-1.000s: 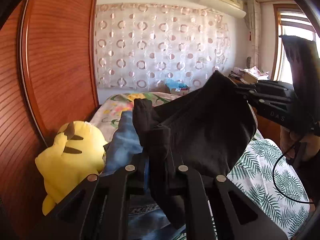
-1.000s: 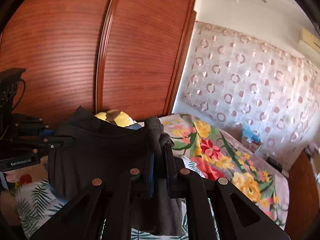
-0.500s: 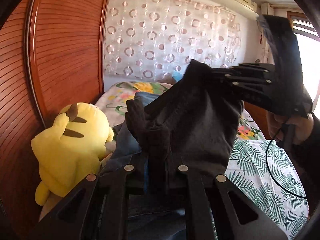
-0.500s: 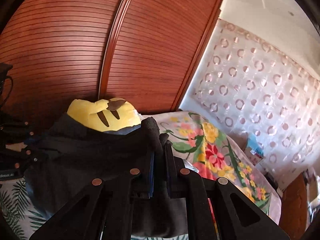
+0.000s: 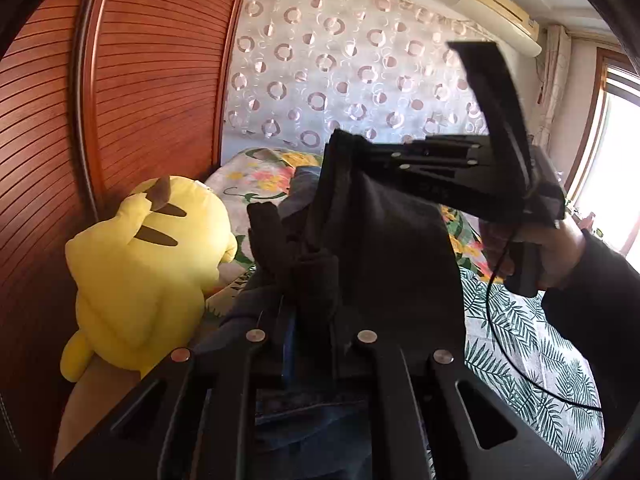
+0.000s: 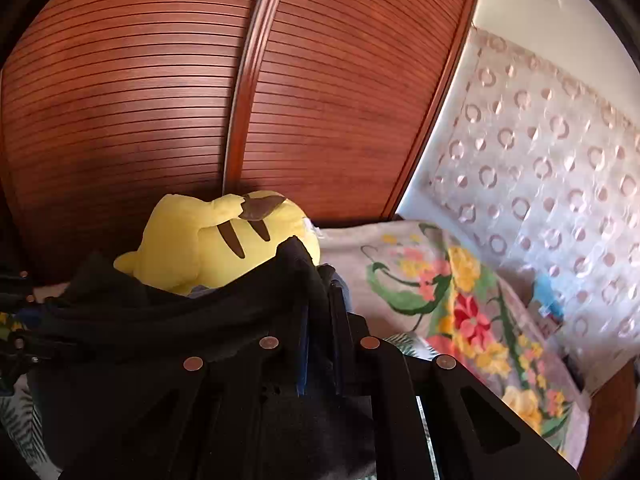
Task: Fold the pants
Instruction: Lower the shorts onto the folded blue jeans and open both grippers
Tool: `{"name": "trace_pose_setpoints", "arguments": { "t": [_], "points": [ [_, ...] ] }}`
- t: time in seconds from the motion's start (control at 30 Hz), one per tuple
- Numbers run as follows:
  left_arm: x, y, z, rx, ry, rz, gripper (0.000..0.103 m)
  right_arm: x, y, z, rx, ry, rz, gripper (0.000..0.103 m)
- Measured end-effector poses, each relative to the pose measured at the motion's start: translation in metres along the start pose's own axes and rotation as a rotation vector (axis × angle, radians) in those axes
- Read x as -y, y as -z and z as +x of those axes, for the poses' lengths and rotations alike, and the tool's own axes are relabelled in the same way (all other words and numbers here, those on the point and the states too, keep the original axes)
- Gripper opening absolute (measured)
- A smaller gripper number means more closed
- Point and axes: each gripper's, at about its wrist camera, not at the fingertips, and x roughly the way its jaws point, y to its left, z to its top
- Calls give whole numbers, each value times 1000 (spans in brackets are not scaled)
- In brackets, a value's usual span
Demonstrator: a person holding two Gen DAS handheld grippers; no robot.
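a pair of black pants (image 5: 384, 240) hangs in the air above the bed (image 5: 520, 320), stretched between the two claws. the left claw (image 5: 308, 320) is clamped on a bunched edge of the pants, the dark cloth pinched between its fingers and spilling over them. the right claw (image 6: 320, 320) is likewise closed on the fabric, which drapes away from its tips toward the left claw at the edge of the right wrist view. in the left wrist view the right claw (image 5: 360, 152) grips the top corner of the pants, with a hand (image 5: 536, 248) in a dark sleeve around its handle and a black cable looping below. a yellow plush toy (image 5: 144, 272) sits beside the pants, against the reddish slatted wooden door (image 5: 152, 80). blue jeans (image 5: 304, 432) lie on the bed under the pants. the bed's leaf-print sheet lies beyond the pants from the plush toy, and a floral cover (image 6: 460, 300) lies behind them toward the circle-patterned curtain (image 5: 340, 72).
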Motion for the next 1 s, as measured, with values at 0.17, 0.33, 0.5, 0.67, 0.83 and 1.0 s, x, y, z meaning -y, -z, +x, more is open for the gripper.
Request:
{"name": "trace_pose_setpoints", "arguments": {
  "t": [0.17, 0.33, 0.5, 0.67, 0.83, 1.0],
  "points": [
    [-2, 4, -8, -1, -9, 1, 18, 10, 4, 5, -13, -42, 73, 11],
    [-3, 5, -19, 12, -25, 1, 24, 22, 2, 0, -16, -40, 155, 27],
    [-3, 0, -25, 32, -64, 30, 41, 25, 5, -23, 30, -29, 210, 28],
    [-5, -6, -30, 52, -71, 45, 50, 20, 22, -42, 55, -83, 248, 28],
    [1, -1, -9, 8, -96, 89, 50, 21, 37, -40, 32, -95, 265, 28],
    [-6, 11, 10, -53, -110, 77, 50, 34, 42, -26, -5, -49, 291, 28]
  ]
}}
